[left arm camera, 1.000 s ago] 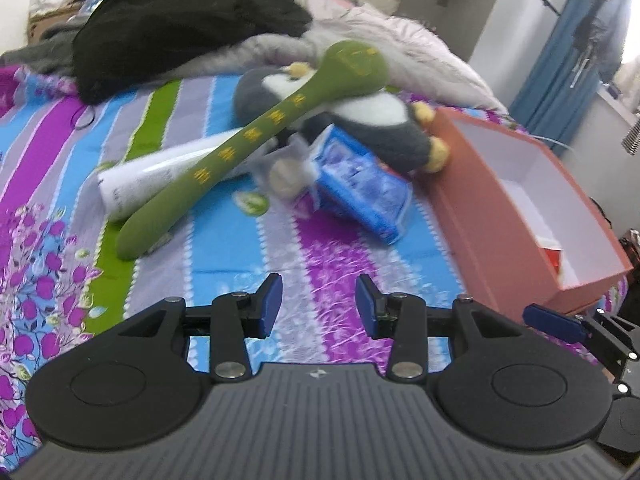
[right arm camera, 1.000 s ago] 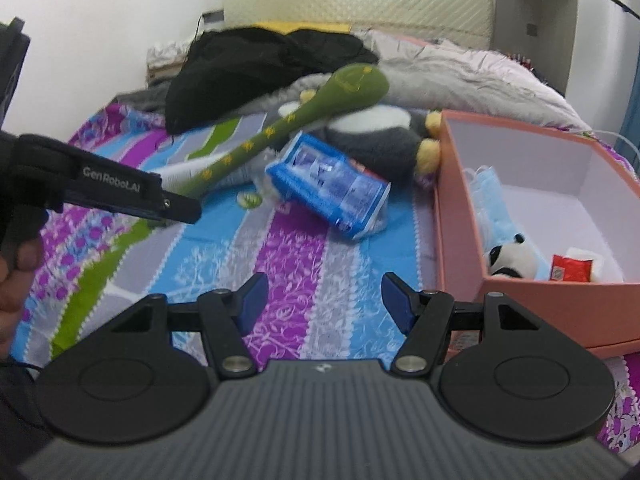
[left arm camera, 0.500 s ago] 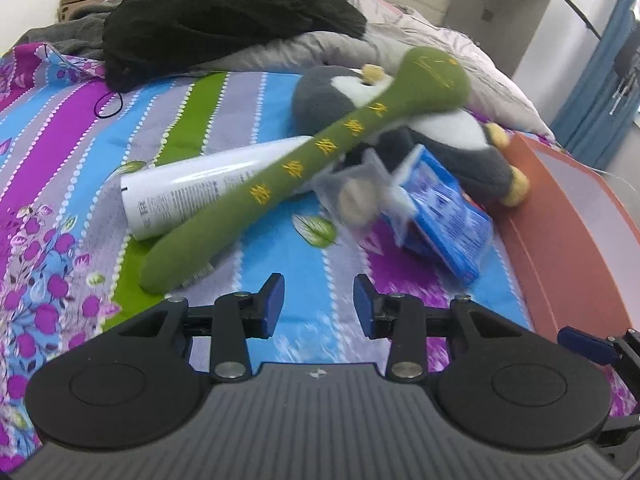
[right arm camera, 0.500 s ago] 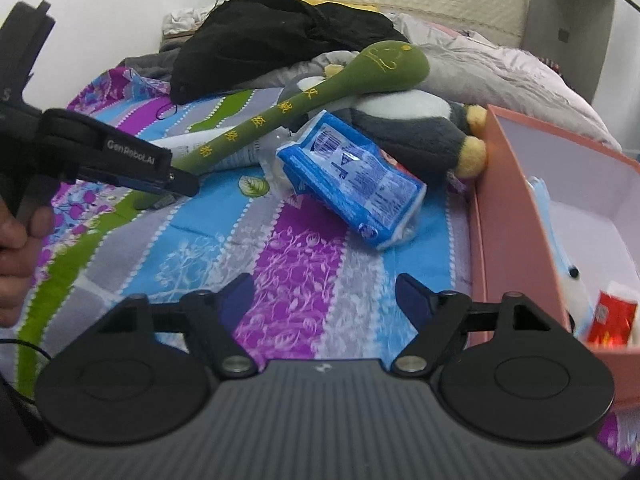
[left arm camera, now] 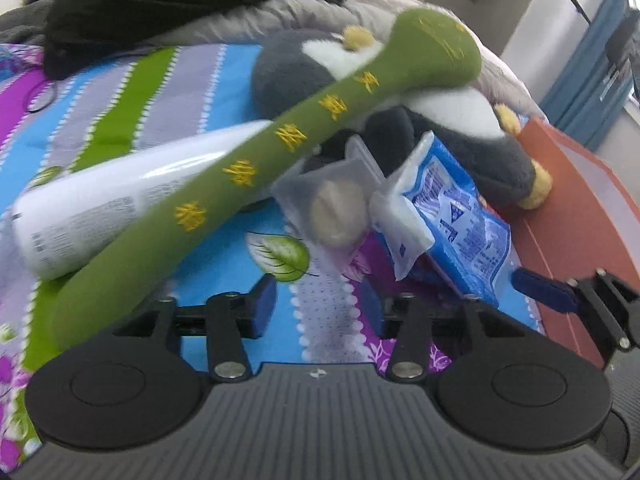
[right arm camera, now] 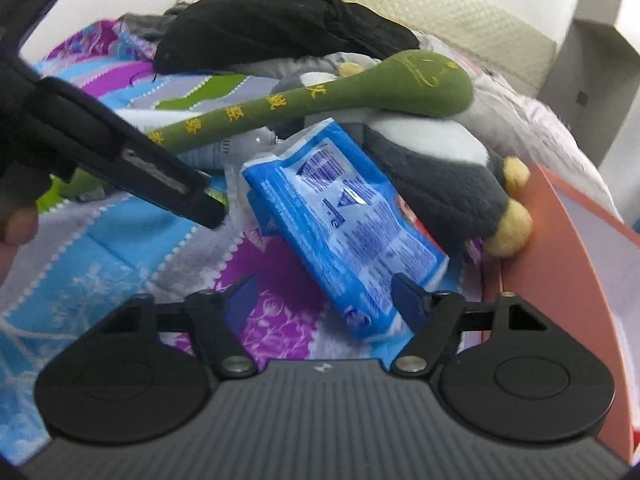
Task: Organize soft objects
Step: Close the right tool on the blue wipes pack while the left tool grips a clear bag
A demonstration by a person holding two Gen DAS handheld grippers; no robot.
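A long green plush stick (left arm camera: 248, 160) with yellow characters lies across a white tube (left arm camera: 120, 192) and a grey-and-white penguin plush (left arm camera: 440, 120) on the striped bed. A blue tissue pack (right arm camera: 340, 220) lies in front of the penguin, beside a small clear packet (left arm camera: 332, 200). My left gripper (left arm camera: 320, 308) is open and empty, low over the bed just short of the packet. My right gripper (right arm camera: 324, 300) is open, its jaws on either side of the near end of the tissue pack (left arm camera: 460, 232).
A salmon-coloured box (right arm camera: 560, 260) stands at the right, against the penguin's foot. Black clothing (right arm camera: 272, 20) and grey bedding are piled at the back. The left gripper's arm (right arm camera: 120, 152) crosses the right wrist view at the left.
Both grippers have moved forward and lower toward the pile. The left jaws have opened wider. The right gripper has closed in on the tissue pack.
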